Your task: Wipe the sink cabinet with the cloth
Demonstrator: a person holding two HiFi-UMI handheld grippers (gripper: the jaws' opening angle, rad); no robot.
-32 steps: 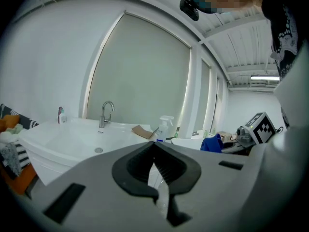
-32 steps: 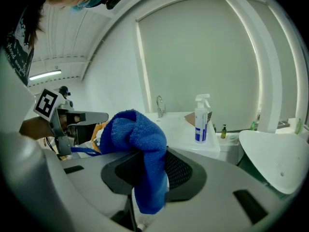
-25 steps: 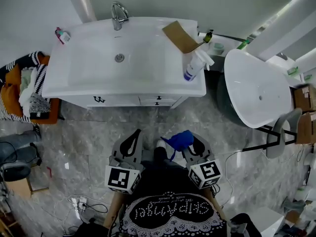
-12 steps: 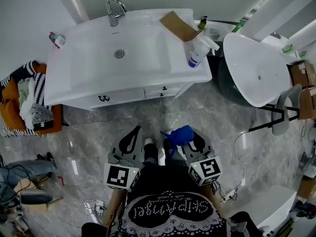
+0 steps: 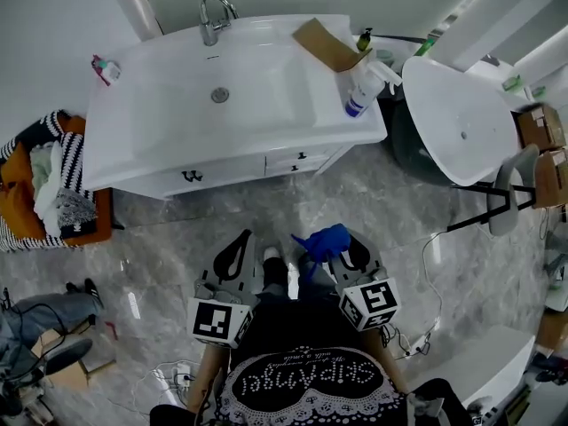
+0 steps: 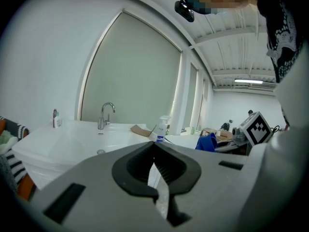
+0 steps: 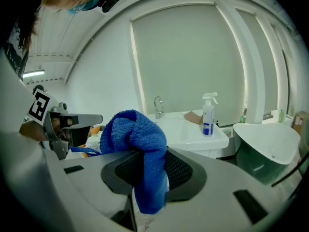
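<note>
The white sink cabinet [image 5: 232,169] with its basin [image 5: 222,96] and chrome tap [image 5: 211,18] stands ahead of me across the marble floor. A blue cloth [image 5: 324,241] is pinched in my right gripper [image 5: 330,248], whose jaws are shut on it; the same cloth [image 7: 140,153] hangs bunched over the jaws in the right gripper view. My left gripper [image 5: 238,248] is held beside it, jaws closed with nothing between them; in the left gripper view the left gripper [image 6: 155,164] points toward the sink [image 6: 77,139]. Both grippers are well short of the cabinet.
A spray bottle [image 5: 362,89] and a brown cardboard piece [image 5: 327,44] sit on the counter's right end. A white freestanding tub [image 5: 460,118] stands to the right, a basket of clothes [image 5: 44,185] to the left. Cables lie on the floor near my feet.
The head view has shifted slightly: sink and tub sit a little differently in frame. Both grippers stay held low in front of me, the cloth still in the right one.
</note>
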